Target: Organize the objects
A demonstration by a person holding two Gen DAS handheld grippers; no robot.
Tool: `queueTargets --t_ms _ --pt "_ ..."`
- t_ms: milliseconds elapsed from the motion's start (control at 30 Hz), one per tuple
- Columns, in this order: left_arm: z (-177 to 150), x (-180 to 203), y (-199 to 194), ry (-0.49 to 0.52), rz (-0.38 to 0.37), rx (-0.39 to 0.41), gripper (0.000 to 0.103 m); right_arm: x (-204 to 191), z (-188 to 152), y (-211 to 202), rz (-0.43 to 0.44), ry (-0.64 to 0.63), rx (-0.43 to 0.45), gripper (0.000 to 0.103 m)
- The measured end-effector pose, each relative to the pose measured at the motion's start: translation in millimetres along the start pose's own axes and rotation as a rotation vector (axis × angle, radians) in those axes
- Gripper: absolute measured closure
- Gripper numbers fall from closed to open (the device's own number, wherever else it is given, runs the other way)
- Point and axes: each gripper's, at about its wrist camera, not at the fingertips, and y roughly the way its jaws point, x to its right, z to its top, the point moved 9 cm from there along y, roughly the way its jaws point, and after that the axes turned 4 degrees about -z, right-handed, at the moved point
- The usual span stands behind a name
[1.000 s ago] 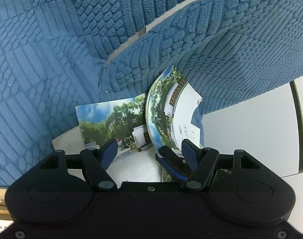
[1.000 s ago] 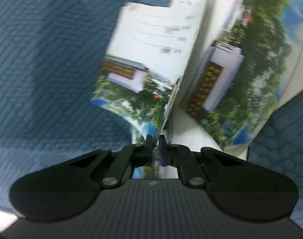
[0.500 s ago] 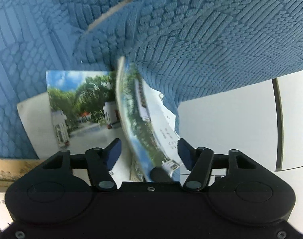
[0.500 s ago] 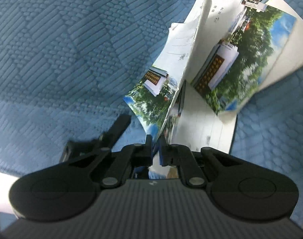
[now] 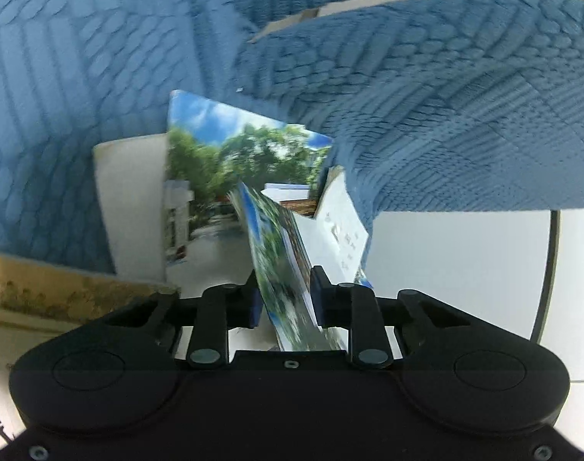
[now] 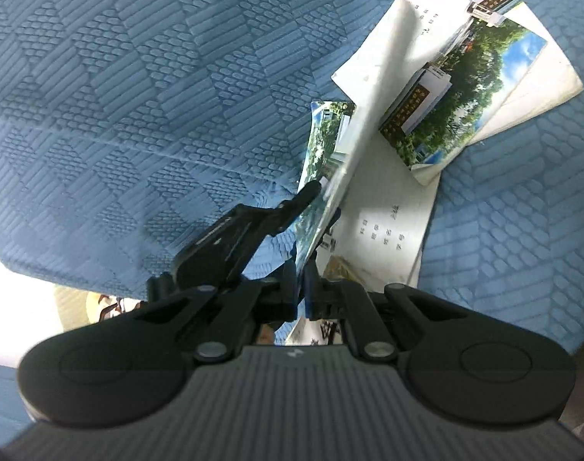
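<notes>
On top of the blue textured cloth (image 6: 168, 88) there's a messy little pile of printed booklets, all with the same glossy photo of trees, sky and a white building. Right gripper (image 6: 300, 291) has its fingers pinched together on the bottom edge of one raised booklet (image 6: 372, 115), which stands up on edge and leans over the rest. Left gripper (image 5: 285, 296) is on that same booklet (image 5: 280, 265) from the other side; its fingers (image 5: 253, 299) sit close against both faces of it, though the frame is a bit blurry so I can't swear how hard it's squeezing. From the right wrist camera you can see the left gripper (image 6: 253, 223) poking in just beside the cover.

Under the lifted one, a second booklet (image 6: 461, 77) lies flat and photo side up, resting on a plain white sheet or cover (image 6: 538, 84). Another white page with small printed characters (image 6: 388, 226) lies flat closer to the right gripper.

From the left wrist camera, the flat booklet (image 5: 222, 176) shows behind the raised one, with the white worktop (image 5: 457, 269) off to the right past the cloth (image 5: 445, 115) edge. Some yellowish printed paper (image 5: 42, 288) sits at the lower left.
</notes>
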Motion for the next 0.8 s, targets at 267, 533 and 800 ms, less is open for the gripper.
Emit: queueTargets --t_ms 267,533,800 --pt "-11 9 -7 0.075 0.019 0.002 0.098 14 0 -16 -0.056 0.004 0.021 0.097" --pt "-36 39 -19 0.219 0.027 0.006 0.102 28 5 -32 -0.11 -0.024 0.074 0.097" --pt "-59 73 -58 0.268 -0.02 0.065 0.102 12 1 -62 -0.057 -0.075 0.087 0.096"
